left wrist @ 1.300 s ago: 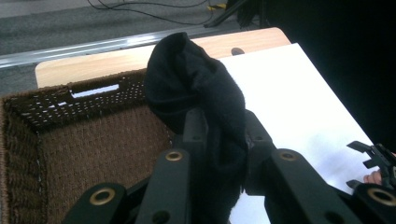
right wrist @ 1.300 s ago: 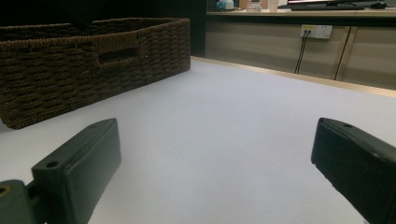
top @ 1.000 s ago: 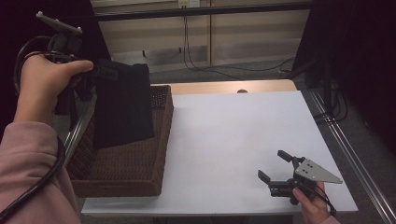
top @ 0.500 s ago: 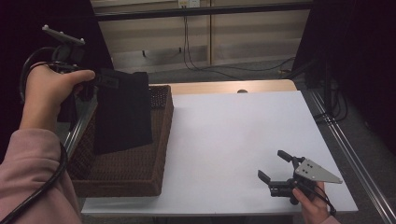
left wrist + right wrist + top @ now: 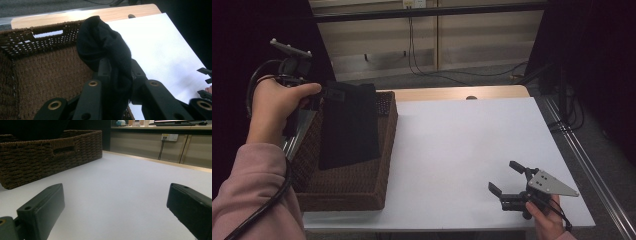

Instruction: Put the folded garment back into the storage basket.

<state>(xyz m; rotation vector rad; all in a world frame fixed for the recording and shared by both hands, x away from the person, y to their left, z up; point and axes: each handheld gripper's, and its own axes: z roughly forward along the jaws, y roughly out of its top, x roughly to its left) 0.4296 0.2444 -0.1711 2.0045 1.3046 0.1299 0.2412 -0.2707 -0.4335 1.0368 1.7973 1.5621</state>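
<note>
Two grippers are at work, and each seems posed for a reason. The left gripper (image 5: pixel 314 95), raised in the person's left hand (image 5: pixel 274 107), has its jaws pressed together on the top edge of a black cloth (image 5: pixel 348 125), a soft knit piece that may be a garment or a pouch. In the left gripper view the fabric bunches between the fingers (image 5: pixel 140 75) and bulges out beyond their tips. Pinching it at one edge and lifting high looks like a way to let it hang free of the wicker basket (image 5: pixel 362 190) and smooth itself by its own weight.

From the pinch point the cloth drops away beneath the fingers, long axis close to vertical, gripped edge up and free edge down. Its lower end hangs over the basket's floor; whether it touches the weave I cannot tell.

The right gripper (image 5: pixel 507 182) rests low on the white table top (image 5: pixel 462 145), held by the right hand (image 5: pixel 546 222), well apart from the cloth. Its fingers (image 5: pixel 41 207) stand wide apart with nothing between them, aimed across the bare surface toward the basket, likely waiting to take the cloth.
</note>
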